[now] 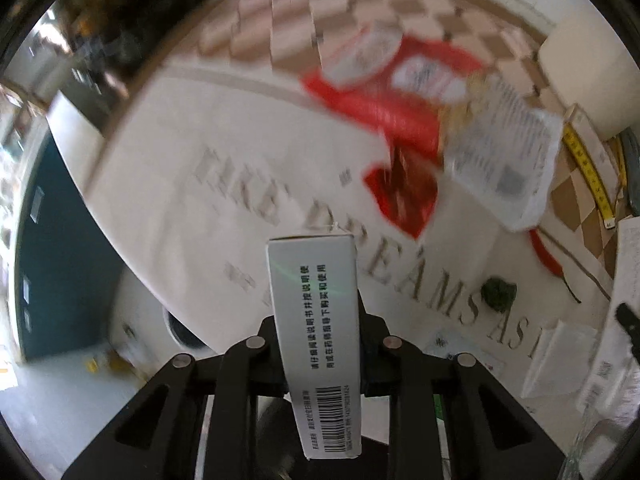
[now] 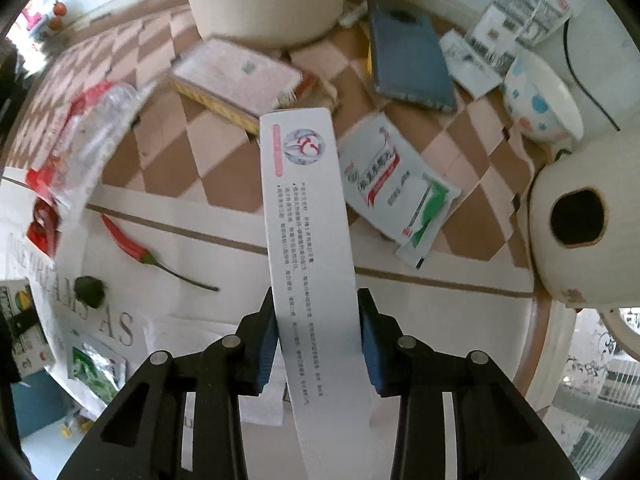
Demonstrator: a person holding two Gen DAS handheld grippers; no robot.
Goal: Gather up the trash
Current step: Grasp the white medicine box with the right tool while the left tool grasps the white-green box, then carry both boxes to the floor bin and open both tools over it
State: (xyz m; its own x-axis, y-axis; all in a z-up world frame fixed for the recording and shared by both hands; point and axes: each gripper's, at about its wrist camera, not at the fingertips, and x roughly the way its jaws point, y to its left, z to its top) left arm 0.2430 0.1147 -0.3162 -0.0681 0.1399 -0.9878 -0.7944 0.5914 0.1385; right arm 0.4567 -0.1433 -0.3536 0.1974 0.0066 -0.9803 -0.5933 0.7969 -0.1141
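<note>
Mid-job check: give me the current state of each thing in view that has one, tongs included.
left tongs: shut on the white box
white box: held end-out, barcode side facing the camera
right tongs: shut on the long white carton
long white carton: gripped, above the table
red chili: lying flat, stem attached
spotted bowl: tipped on its side
paper roll: on its side, core facing the camera

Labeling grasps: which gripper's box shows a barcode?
The left gripper: its white box shows a barcode near the jaws. The right gripper's box shows only text and logo.
</note>
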